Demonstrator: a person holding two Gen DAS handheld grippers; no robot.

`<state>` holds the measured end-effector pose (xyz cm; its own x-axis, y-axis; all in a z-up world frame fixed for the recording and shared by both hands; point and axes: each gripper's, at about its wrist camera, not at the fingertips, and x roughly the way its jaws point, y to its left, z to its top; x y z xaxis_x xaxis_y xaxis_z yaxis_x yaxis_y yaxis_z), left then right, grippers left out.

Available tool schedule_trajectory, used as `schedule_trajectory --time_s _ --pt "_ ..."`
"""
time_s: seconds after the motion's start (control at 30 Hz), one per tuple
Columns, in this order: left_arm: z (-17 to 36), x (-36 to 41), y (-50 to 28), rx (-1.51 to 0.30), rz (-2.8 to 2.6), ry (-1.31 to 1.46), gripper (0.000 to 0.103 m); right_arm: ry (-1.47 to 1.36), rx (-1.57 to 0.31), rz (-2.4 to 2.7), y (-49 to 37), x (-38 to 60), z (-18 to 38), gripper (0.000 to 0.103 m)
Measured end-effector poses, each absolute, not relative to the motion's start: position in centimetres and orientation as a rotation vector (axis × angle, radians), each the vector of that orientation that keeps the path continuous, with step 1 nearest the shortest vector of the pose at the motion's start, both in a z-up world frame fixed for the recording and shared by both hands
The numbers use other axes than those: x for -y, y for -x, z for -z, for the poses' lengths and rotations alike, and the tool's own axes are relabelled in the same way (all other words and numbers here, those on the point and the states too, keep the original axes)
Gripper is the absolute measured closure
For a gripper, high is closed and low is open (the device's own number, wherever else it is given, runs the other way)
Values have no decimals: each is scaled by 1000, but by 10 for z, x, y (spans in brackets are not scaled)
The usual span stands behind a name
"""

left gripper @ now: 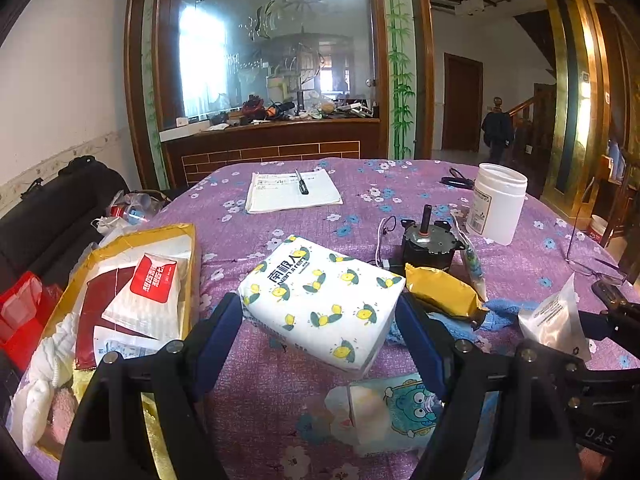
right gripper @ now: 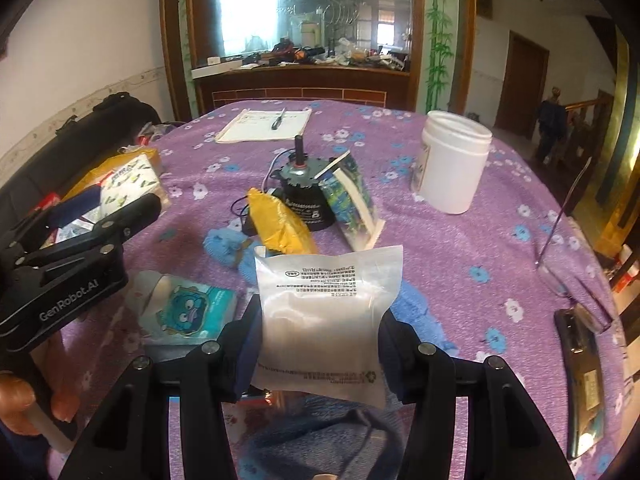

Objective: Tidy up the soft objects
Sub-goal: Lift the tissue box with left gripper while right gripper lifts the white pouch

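Right gripper (right gripper: 320, 344) is clamped on a translucent white sachet (right gripper: 328, 320), held upright above the purple floral worktop (right gripper: 460, 240); its long axis runs vertical, printed top edge up and text reading upside down. Left gripper (left gripper: 320, 328) stands apart, jaws straddling the lemon-print tissue pack (left gripper: 320, 296) without pinching it; the pack's long axis lies diagonal, far-left to near-right. Risks, as judged: the slick sachet may slide from the jaws if tilted; the left jaw closing could catch the yellow snack packet (left gripper: 444, 294) just beside the pack, or nudge the small motor (left gripper: 428, 246) behind.
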<state>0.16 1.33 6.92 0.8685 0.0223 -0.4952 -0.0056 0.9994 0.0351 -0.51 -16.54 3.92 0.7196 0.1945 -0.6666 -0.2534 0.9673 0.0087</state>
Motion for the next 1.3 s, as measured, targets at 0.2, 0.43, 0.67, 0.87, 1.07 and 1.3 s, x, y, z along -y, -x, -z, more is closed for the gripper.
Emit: schedule_trajectory --time_s 0.2,0.43,0.67,0.87,1.07,1.3 --pt "-70 -12 0 -509 -21 -44 25 107 -697 -222 5 164 -41 47" --pt "-72 -10 2 -497 -27 -56 25 126 -671 -203 6 163 -43 47" --pt "-73 -10 3 -487 -29 -64 25 142 -647 -188 8 163 -46 47" --pt "-74 -10 5 -479 -30 -64 25 154 -633 -178 10 161 -47 47" --pt "-76 -9 7 -465 -31 -65 25 174 -620 -164 11 160 -47 47" --pt "-80 -12 10 -443 -45 -57 25 192 -597 -139 12 159 -47 47"
